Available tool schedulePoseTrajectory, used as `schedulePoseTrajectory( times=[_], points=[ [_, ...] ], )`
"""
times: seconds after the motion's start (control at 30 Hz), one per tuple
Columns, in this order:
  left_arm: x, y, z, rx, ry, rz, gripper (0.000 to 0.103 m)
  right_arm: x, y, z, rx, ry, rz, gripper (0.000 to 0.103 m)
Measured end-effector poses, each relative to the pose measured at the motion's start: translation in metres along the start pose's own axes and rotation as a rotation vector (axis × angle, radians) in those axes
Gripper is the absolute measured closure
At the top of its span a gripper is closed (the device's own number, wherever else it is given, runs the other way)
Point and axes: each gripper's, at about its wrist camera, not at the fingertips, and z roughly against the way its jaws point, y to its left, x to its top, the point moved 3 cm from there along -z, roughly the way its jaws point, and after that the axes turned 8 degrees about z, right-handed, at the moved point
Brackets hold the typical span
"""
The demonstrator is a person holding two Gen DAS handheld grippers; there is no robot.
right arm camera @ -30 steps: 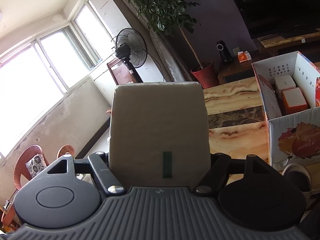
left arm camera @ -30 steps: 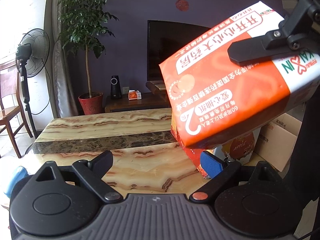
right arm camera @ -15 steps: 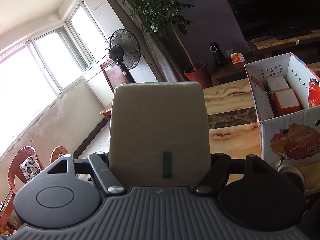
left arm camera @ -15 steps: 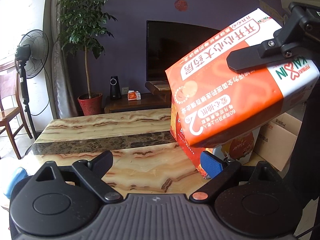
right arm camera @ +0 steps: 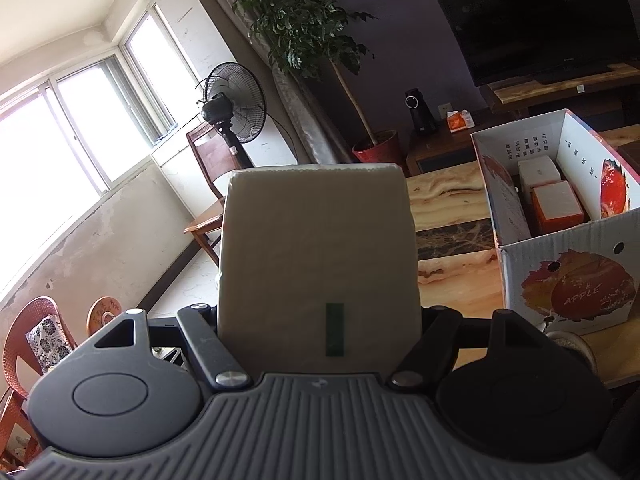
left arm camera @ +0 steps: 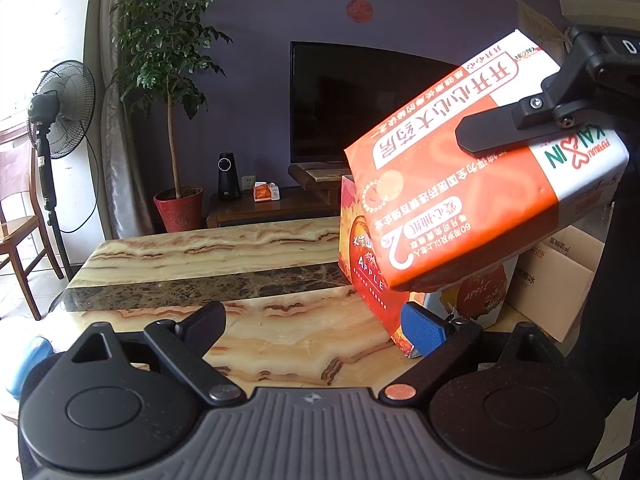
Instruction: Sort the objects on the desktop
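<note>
Marble table [left arm camera: 224, 256] fronts a TV [left arm camera: 360, 100], potted plant [left arm camera: 172, 80] and fan [left arm camera: 60, 112]. Right gripper [right arm camera: 320, 312] is clamped on an orange-and-white tissue pack [left arm camera: 460, 184], held aloft above the apple carton [right arm camera: 568, 264], which holds two boxes. Left gripper [left arm camera: 316, 324] hangs apart, empty; pack blocks its view of the carton.

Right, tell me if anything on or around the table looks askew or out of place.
Only the orange tissue pack sits askew: it is tilted in mid-air, its print upside down, clamped in the right gripper beside the open apple carton. The carton stands upright with small boxes packed inside. The left gripper is open.
</note>
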Motion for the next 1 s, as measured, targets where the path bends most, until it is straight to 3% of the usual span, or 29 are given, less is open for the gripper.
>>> schedulePoseTrajectory(
  times=[1.0],
  points=[
    [0.000,-0.007,-0.003,-0.021,-0.005,-0.010,0.008,-0.004,-0.012,0.007,-0.053,-0.025,-0.014,0.027]
  ],
)
